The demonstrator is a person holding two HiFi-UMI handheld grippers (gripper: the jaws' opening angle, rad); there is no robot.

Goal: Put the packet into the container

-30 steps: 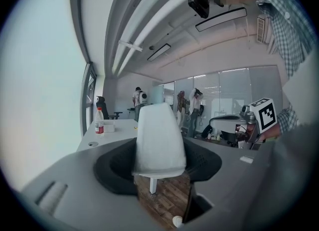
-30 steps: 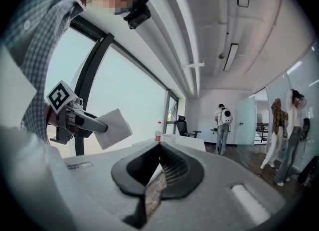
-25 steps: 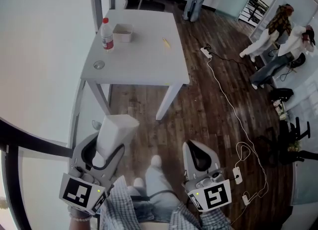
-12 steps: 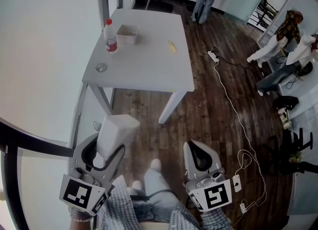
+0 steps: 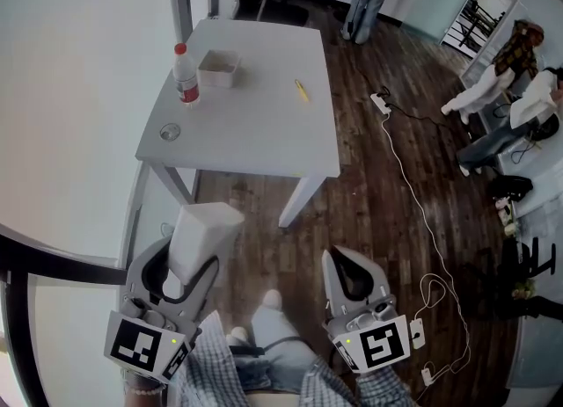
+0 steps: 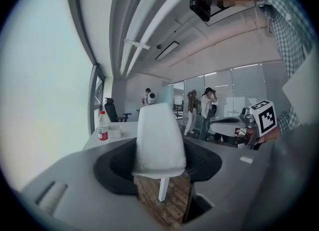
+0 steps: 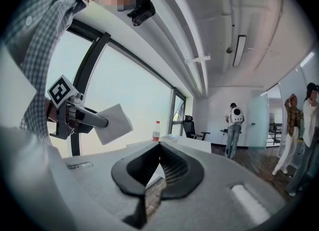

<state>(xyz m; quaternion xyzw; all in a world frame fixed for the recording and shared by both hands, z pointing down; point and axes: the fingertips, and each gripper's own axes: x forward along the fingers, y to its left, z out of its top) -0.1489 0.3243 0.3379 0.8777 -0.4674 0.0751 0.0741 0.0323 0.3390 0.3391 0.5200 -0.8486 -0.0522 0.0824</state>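
Nearest, the left gripper [image 5: 189,260] has its fingers clamped on the lower end of a white packet [image 5: 201,234]. Most of the packet stands out beyond the fingers, over the wooden floor [image 5: 352,203]. Beside it, the right gripper [image 5: 339,260] has its fingers closed together with nothing between them.

Farther off is the white surface [image 5: 255,124], well apart from both grippers. On it, a small white container [image 5: 218,69] sits just beside a plastic bottle [image 5: 185,76]. What the container holds is too small to tell. A small round thing [image 5: 169,133] and a yellow stick [image 5: 302,90] also lie there.

Risks, as I judge them:
- The packet is gripped by one end only, so it may sag or slip on the way over.
- The packet looks large against the container, so it may catch the rim or tip the container over.
- The bottle stands so close that a careless approach could knock it down.
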